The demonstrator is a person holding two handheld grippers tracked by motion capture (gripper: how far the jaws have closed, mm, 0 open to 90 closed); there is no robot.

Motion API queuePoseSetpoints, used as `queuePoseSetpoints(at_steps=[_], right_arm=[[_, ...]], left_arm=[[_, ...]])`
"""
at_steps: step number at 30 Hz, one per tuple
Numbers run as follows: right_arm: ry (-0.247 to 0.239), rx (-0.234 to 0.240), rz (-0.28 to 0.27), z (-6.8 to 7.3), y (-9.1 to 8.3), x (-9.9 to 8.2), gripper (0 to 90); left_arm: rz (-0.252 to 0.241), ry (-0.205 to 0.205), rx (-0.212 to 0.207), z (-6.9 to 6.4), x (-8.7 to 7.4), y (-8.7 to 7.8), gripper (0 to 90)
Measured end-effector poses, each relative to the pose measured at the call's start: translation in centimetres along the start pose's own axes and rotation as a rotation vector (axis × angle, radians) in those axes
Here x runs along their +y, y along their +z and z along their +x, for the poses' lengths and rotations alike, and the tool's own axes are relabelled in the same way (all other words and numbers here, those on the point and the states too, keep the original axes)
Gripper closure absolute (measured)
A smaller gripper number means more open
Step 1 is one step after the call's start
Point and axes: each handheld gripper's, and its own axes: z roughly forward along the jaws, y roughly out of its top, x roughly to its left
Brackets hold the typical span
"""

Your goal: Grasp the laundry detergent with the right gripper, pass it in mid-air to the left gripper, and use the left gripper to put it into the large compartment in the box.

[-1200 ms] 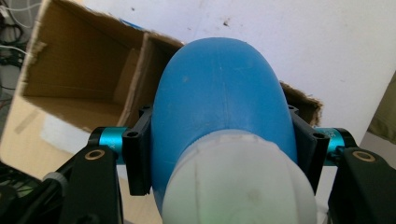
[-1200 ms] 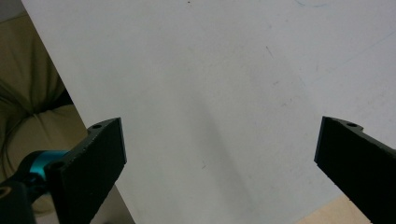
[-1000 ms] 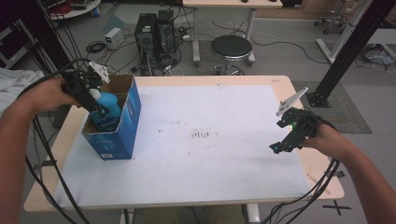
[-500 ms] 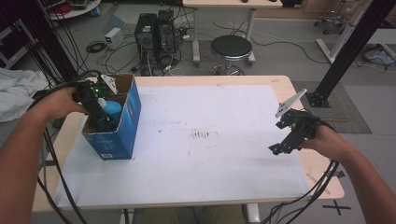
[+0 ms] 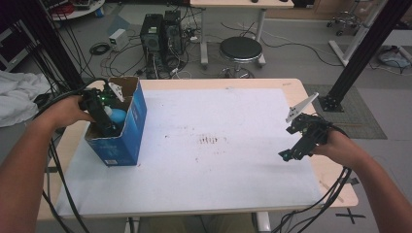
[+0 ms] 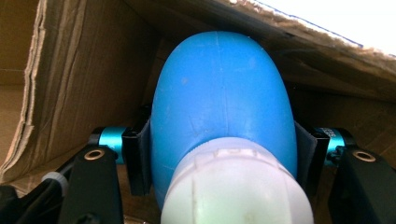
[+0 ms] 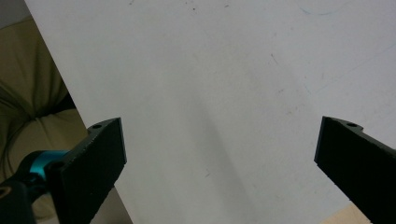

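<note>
A blue bottle (image 6: 224, 93) with a white cap (image 6: 236, 186) is clamped between the pads (image 6: 140, 158) of my left gripper (image 6: 224, 154). The brown cardboard walls (image 6: 84, 70) of a box surround both. In the high view, the left gripper (image 5: 111, 127) reaches down into the open blue box (image 5: 119, 145) at the table's left side, and the bottle (image 5: 118, 116) shows just below the rim. My right gripper (image 5: 287, 155) hovers low over the white table top (image 5: 218, 174) near the right edge. Its jaws (image 7: 224, 158) stand wide apart with nothing between them.
A brownish stain (image 5: 210, 141) marks the middle of the table. Behind the table stand a black stool (image 5: 240, 48) and computer towers (image 5: 163, 34) among floor cables. A black frame post (image 5: 359, 53) rises at the right, and a white cloth (image 5: 17, 97) lies at the far left.
The left hand has sunk, carrying the blue bottle deeper into the box. The right hand has stayed where it was.
</note>
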Motion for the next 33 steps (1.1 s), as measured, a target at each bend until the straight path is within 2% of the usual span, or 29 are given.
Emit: queuePoseSetpoints(at_steps=[5,7,12,17,20,26,28,30,32,33], right_arm=[[-0.003,-0.002,-0.001,0.1,0.0,0.0,1.1],[-0.003,-0.002,-0.003,0.1,-0.1,-0.1,1.1],[0.0,-0.005,-0.006,0.2,-0.2,-0.2,1.1],[-0.006,-0.004,-0.011,0.4,-0.2,0.0,1.1],[-0.012,-0.004,-0.017,0.5,-0.3,0.1,1.1],[-0.009,-0.008,-0.021,0.8,-0.5,0.1,1.1],[-0.01,-0.011,-0.025,0.8,-0.6,0.1,1.1],[-0.009,-0.013,-0.03,0.8,-0.7,0.1,1.1],[-0.009,-0.012,-0.034,0.9,-0.8,0.2,1.1],[-0.013,-0.013,-0.034,0.9,-0.8,0.2,1.1]], left_arm=[[-0.013,-0.006,0.008,-0.1,0.0,-0.1,36.7],[-0.018,-0.028,0.022,0.1,0.0,-0.5,30.3],[-0.053,-0.045,0.036,0.2,-0.2,-2.2,25.9],[-0.079,-0.05,0.051,0.0,-0.5,-4.0,25.9],[-0.113,-0.06,0.058,-0.2,-0.8,-4.9,25.9],[-0.177,-0.084,0.091,-1.1,-1.3,-7.1,25.3],[-0.199,-0.087,0.092,-1.6,-1.3,-8.1,20.8],[-0.222,-0.074,0.104,-2.2,-1.3,-8.9,20.8],[-0.247,-0.091,0.102,-2.8,-1.2,-9.5,20.8],[-0.239,-0.091,0.107,-3.1,-1.2,-9.7,20.8]])
